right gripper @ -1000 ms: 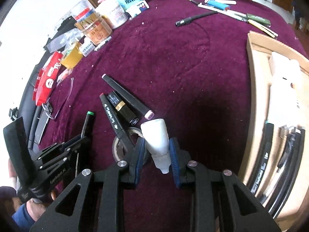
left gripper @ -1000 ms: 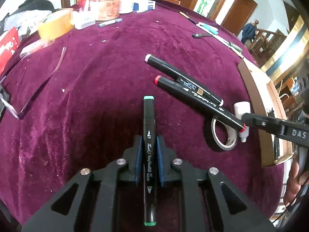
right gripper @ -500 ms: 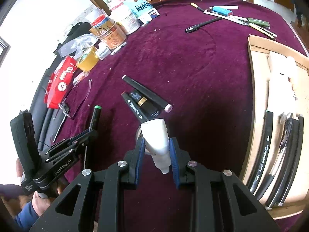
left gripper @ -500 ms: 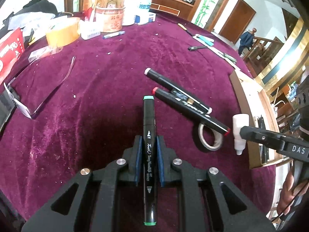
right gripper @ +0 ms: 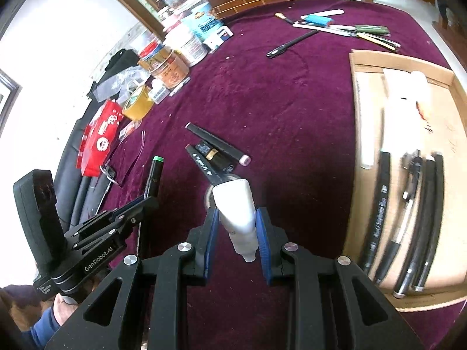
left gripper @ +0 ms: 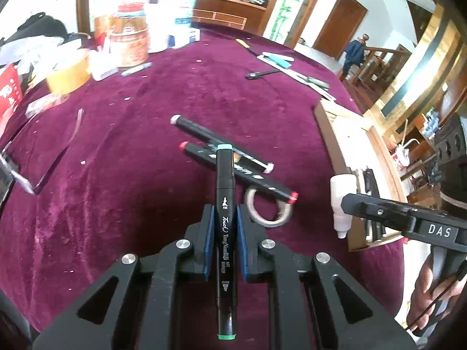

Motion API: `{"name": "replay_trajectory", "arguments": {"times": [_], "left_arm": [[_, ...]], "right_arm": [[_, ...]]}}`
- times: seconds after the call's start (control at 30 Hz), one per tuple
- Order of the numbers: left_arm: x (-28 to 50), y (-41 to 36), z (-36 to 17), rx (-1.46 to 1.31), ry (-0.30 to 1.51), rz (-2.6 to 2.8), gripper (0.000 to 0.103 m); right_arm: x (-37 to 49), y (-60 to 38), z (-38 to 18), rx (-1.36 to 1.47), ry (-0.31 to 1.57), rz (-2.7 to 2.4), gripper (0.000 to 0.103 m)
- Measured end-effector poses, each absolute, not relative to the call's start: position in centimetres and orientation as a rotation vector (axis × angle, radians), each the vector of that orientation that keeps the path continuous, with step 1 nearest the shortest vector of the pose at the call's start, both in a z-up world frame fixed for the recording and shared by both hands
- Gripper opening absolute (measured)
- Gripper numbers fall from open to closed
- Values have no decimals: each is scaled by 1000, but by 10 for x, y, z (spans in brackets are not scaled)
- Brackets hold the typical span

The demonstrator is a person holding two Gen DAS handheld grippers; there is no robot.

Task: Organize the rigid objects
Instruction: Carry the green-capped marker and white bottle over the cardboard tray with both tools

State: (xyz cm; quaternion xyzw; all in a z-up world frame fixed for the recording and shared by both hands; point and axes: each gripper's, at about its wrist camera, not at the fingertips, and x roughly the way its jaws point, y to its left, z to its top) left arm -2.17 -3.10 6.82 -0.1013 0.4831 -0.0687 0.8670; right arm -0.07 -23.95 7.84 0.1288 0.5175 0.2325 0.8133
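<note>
Purple cloth is sitting cluttered while the left gripper (left gripper: 224, 233) is pinching a marker (left gripper: 224, 218) and the right gripper (right gripper: 237, 233) is squeezing a white bottle (right gripper: 238, 213) off-centre, risking a slip before the box (right gripper: 357, 67) at three o'clock.

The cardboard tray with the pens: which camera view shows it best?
The right wrist view. There the cardboard tray shows its whole floor, with the black pens lying side by side in it. The left wrist view shows only its near wall at the table's right edge, partly behind the right claw and its white bottle.
</note>
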Motion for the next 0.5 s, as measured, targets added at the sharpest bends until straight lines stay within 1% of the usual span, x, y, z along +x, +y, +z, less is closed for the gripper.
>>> {"name": "replay_trajectory", "arguments": {"times": [0.5], "left_arm": [[11,-133,101,-152,1001,-316,12]], "right_arm": [[-2,-340,95,405,1033,371,23]]}}
